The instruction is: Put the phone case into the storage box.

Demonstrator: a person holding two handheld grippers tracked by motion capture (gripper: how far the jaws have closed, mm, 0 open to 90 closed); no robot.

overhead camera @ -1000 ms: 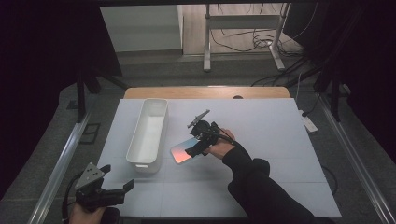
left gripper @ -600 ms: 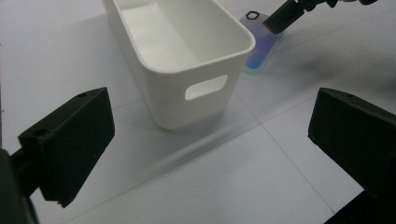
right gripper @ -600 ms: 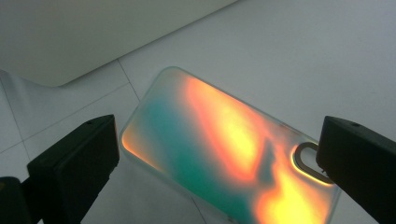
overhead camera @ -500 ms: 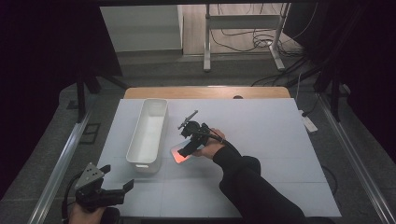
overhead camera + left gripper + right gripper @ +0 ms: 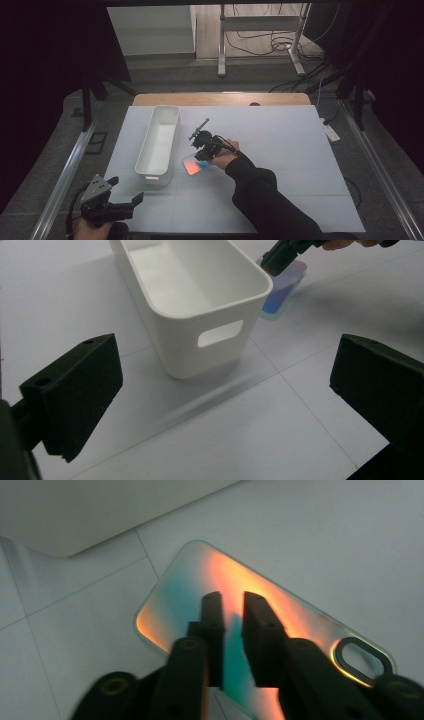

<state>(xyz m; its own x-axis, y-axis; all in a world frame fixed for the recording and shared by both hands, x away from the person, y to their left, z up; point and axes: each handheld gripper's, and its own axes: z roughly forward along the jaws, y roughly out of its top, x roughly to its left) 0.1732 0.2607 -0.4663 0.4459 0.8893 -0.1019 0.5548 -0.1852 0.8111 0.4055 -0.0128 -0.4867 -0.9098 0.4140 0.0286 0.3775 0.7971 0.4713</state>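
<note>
An iridescent orange and teal phone case (image 5: pixel 192 164) (image 5: pixel 200 580) lies flat on the white table, right beside a long white bin (image 5: pixel 160 142) (image 5: pixel 200 295). My right gripper (image 5: pixel 197 154) (image 5: pixel 231 600) points down at the case. Its jaws have just been closing and now stand shut, with only a slit between them. Their tips are over the middle of the case and nothing is between them. My left gripper (image 5: pixel 127 190) (image 5: pixel 225 390) rests at the near left corner, open and empty, facing the bin's handle end. The case (image 5: pixel 282 287) and the right gripper (image 5: pixel 287 250) show past the bin.
The white table (image 5: pixel 280 145) has faint grid lines and a wooden far edge. Metal rails run along both sides of the table. A small white device (image 5: pixel 330 132) lies on the floor off the table's right edge. Cables and a stand are on the floor beyond.
The right hand has moved left and a little down onto the phone case, and its jaws have gone from wide to shut. The left gripper and the bin have stayed put.
</note>
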